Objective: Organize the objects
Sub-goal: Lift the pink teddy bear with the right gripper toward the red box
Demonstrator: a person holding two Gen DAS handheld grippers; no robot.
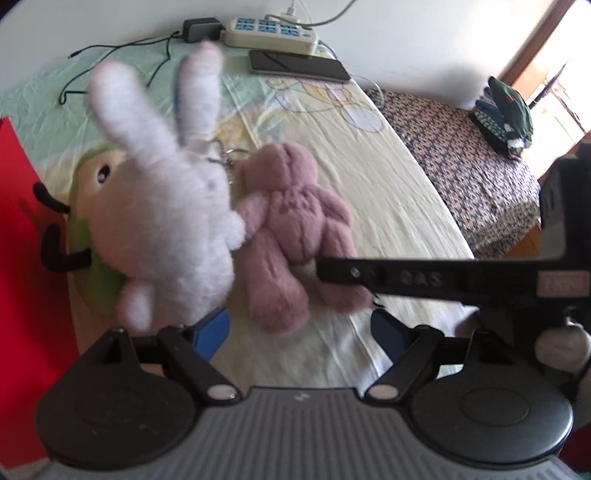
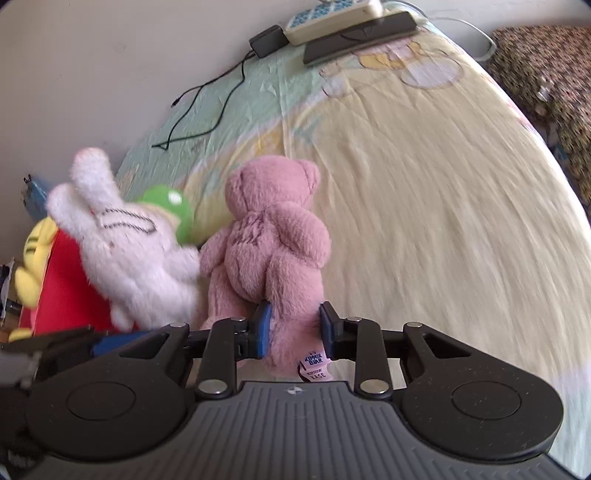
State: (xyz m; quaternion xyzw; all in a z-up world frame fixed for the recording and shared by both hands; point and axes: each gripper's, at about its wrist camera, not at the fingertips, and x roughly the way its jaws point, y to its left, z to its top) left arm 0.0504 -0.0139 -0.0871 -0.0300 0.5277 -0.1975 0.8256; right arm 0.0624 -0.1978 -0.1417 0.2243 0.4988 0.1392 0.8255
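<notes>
**2 plush toys in the grippers, sorting partly done**

The pink teddy bear (image 2: 271, 243) sits back-to-camera on the bed sheet (image 2: 424, 203), its lower body pinched between the blue pads of the right gripper (image 2: 293, 330), whose jaws are closed on it; a sewn label hangs just below the grip. Its fur is dense, matted in streaks down the back, and soft enough that the pads sink in. Just beside it, touching its arm, is the white rabbit (image 1: 166, 206), long-eared, fluffy and motion-blurred, with a metal keychain loop at its head. The left gripper (image 1: 299, 332) has jaws spread wide in its own view, yet the rabbit's base rests against one blue pad (whether it is truly held there I cannot tell from either view).

Behind the rabbit lies a green plush (image 1: 92, 221) with black limbs, and the right wrist view shows a yellow toy (image 2: 33, 258) against a red surface (image 1: 22, 258). These 4 toys are already gathered at one side, so the grouping looks well under way; the bear and rabbit are likely still to be settled. A power strip (image 1: 271, 33), a phone (image 1: 299, 66) and a charger (image 1: 201, 29) lie well apart at the bed's far end.
</notes>
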